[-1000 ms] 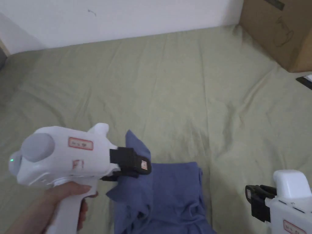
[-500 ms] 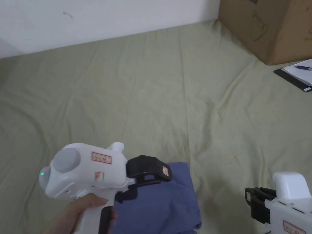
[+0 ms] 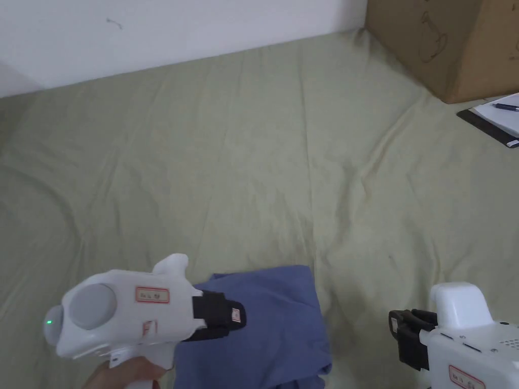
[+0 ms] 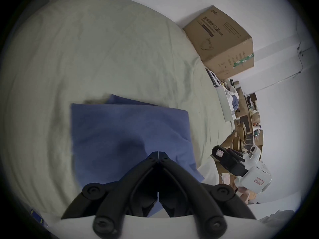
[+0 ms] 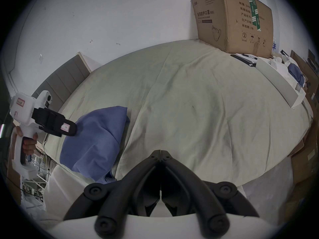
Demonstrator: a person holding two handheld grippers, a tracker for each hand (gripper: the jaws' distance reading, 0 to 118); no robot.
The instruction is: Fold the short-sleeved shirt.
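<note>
A blue short-sleeved shirt lies folded into a rough rectangle on a bed covered with a wrinkled pale green sheet, close to the bed's near edge. In the left gripper view the shirt has a flat top layer with fairly straight edges, and a lower layer peeks out along its far side.

The left gripper, a white pistol-shaped tool with black jaws, hangs above the shirt's left part. Its jaws are pressed together tip to tip with nothing between them, as the left gripper view shows. A hand grips its handle.

The right gripper is off to the right of the shirt, well apart from it, above bare sheet. Its jaws are likewise closed on nothing, meeting at the tips in the right gripper view.

At the bed's far right corner stands a cardboard box against a white wall. Just beside the box lies a dark clipboard with paper and a pen on top.
</note>
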